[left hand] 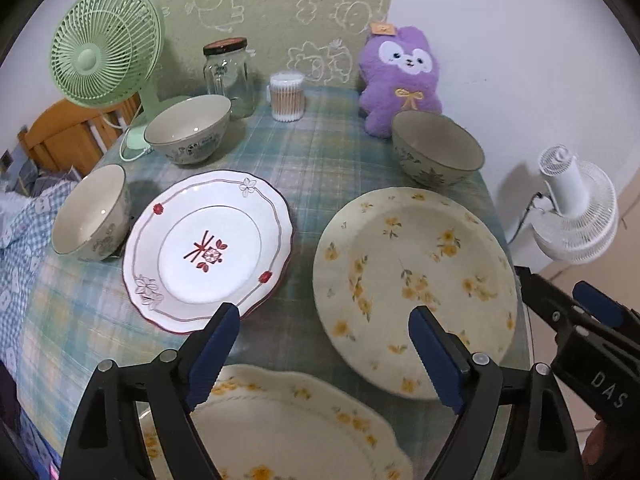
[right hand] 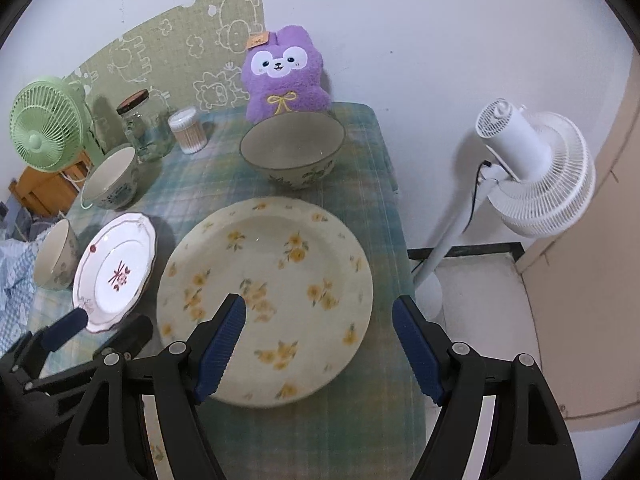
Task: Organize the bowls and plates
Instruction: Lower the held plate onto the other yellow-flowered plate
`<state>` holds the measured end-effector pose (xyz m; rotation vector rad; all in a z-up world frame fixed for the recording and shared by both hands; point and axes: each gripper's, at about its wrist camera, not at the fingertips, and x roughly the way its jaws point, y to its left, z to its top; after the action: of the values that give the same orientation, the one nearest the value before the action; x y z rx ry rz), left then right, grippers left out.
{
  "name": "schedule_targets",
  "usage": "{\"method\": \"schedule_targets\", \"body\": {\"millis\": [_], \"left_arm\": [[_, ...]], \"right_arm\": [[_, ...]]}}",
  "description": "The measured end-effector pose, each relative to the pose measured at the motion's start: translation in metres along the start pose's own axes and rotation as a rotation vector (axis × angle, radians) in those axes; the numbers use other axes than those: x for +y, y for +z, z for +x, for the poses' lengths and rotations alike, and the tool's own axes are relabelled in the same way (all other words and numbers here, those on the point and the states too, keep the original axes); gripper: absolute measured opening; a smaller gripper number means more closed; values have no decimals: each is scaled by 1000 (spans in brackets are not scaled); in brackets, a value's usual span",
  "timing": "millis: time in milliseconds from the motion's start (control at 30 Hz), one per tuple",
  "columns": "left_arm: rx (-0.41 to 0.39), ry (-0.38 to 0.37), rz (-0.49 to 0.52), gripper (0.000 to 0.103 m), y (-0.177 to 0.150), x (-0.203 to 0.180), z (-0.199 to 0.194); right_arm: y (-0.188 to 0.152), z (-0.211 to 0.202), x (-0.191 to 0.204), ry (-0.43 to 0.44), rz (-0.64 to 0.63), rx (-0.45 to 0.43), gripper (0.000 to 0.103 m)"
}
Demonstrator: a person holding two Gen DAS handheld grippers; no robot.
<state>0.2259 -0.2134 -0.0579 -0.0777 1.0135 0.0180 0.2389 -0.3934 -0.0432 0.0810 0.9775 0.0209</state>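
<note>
Large yellow-flowered plate (right hand: 276, 280) lying flat on the checked desk (right hand: 360, 400), near its right edge. Just left of this plate, white plate with red pattern (left hand: 208, 248); in front of it, wavy-edged flowered plate (left hand: 288, 432). Behind it, bowl (right hand: 294, 152), then purple plush toy (right hand: 284, 76). Further left of it, two more bowls (left hand: 188, 128) (left hand: 92, 216). Right gripper (right hand: 320, 316) above this plate, jaws spread, holding nothing. Left gripper (left hand: 324, 328) to its left, jaws spread too, empty.
</note>
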Motion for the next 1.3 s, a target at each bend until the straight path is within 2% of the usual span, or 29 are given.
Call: {"method": "schedule_targets", "body": {"millis": [200,433,600,833,900,1000,1100,1300], "left_arm": [[14,58,-25,87,10,-13,24],[64,118,-21,78,9,-25,55],[96,133,-30,74,7,-29,70],[122,139,-45,63,9,-28,87],[116,143,-37,57,13,-30,88],[116,155,-43,57,17,-31,91],[120,145,-60,57,20,-28,93],[122,141,-63,59,25,-29,99]], "right_arm": [[19,28,-12,21,-16,22,79],[27,64,-21,44,-37,64,79],[24,88,-23,54,-52,107,79],[26,112,-19,51,-114,138,78],[28,117,-19,54,-127,144,73],[32,128,-19,62,-135,166,64],[36,134,-18,95,-135,175,62],[39,138,-10,106,-156,177,61]]}}
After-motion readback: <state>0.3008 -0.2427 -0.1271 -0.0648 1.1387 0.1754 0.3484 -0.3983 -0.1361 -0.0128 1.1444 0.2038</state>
